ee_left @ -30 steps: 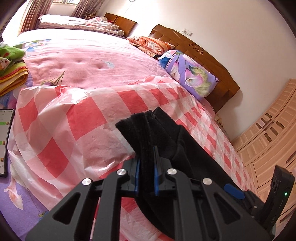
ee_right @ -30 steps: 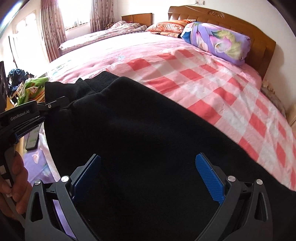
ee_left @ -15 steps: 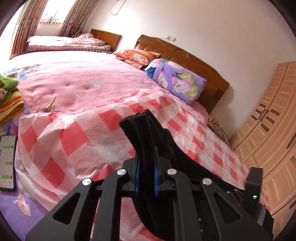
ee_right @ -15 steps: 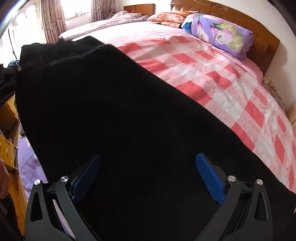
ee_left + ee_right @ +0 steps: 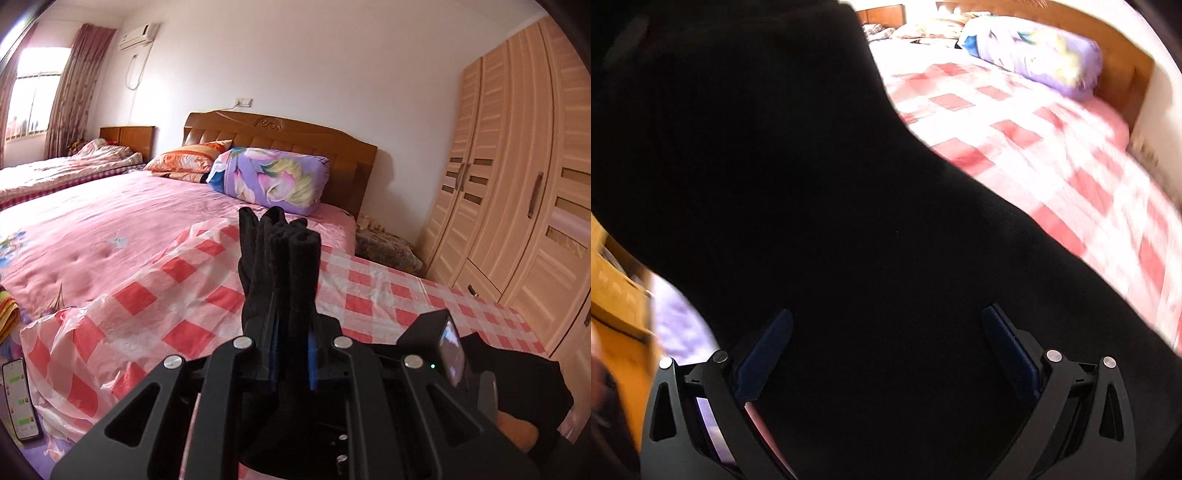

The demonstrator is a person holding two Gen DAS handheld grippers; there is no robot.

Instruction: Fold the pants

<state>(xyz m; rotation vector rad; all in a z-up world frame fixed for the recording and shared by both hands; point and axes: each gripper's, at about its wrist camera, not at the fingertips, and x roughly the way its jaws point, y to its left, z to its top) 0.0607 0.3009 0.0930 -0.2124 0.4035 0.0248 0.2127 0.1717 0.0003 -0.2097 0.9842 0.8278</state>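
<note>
Carrying: the left gripper (image 5: 290, 354) is clenched on a bunched black edge of the pants (image 5: 280, 258), which stands up out of its blue pads with the rest hanging below.
Right gripper (image 5: 886, 354): released, its blue fingers (image 5: 1008, 350) spread wide, with black cloth of the pants (image 5: 812, 184) filling the span between them; no pad presses on it.
Pants' place: lifted off the bed at the left grip, draped as one dark sheet in front of the right wrist camera, so where the lower hem lies cannot be told.
Doing the step well: my judgement is that the held edge should travel over and come down square on the opposite edge, kept taut so no crease is trapped; the free gripper would best pin or steady the hanging part first.
Risk: the thick bunch may slip or unroll if the cloth drags.
Near edge: the checked sheet (image 5: 159, 306) ends at the bed's side, where a phone (image 5: 18, 398) lies on purple cloth, just beside the landing area.
Open room: the checked sheet ahead is bare and wide.
Far bounds: floral pillow (image 5: 273, 179), wooden headboard (image 5: 288, 136), and wardrobe (image 5: 517, 184) at the right.
</note>
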